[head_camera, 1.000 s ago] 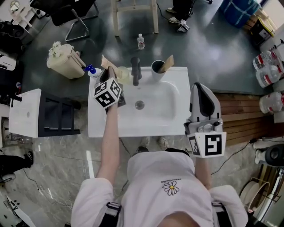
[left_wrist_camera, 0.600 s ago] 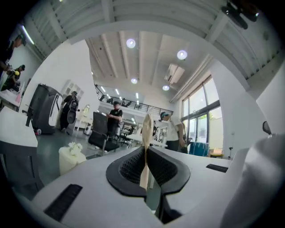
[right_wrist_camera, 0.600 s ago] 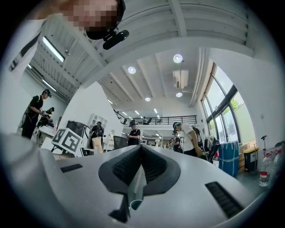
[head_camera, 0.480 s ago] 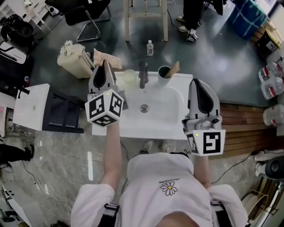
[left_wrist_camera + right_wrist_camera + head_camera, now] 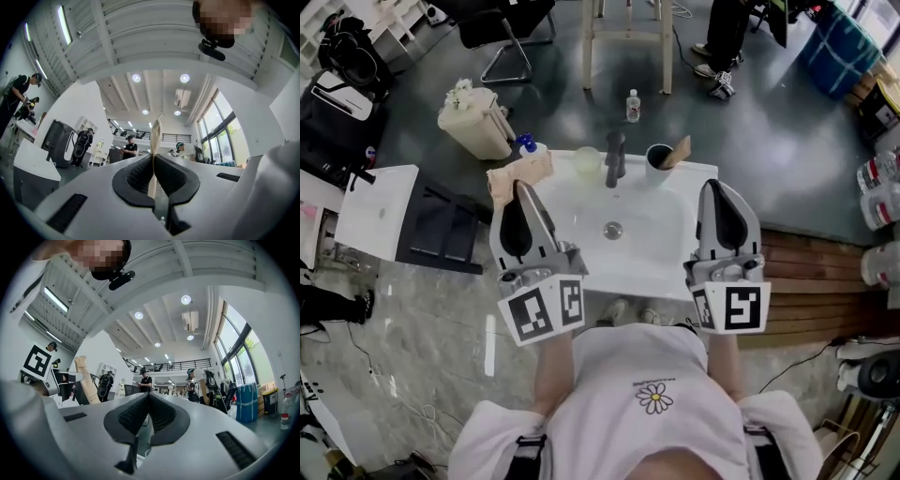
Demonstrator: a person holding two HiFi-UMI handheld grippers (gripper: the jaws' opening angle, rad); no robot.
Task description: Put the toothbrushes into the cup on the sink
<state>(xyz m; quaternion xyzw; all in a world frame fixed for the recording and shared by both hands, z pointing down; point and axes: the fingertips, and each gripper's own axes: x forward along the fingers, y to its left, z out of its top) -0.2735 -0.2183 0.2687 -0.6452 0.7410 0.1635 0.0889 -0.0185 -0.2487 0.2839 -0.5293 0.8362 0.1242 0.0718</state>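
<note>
Left gripper (image 5: pixel 520 192) jaws are clenched on a wrapped toothbrush (image 5: pixel 536 169) pointing ahead; the cup (image 5: pixel 657 157) stands at the sink's (image 5: pixel 656 253) back edge, off to their right, nearer the closed, empty right gripper (image 5: pixel 717 192)

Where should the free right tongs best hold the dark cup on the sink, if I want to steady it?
Probably its near wall, coming from the person's side. The cup stands upright at the sink's back edge; the faucet is close on its left and a tan toothbrush pack leans out over its right rim.
</note>
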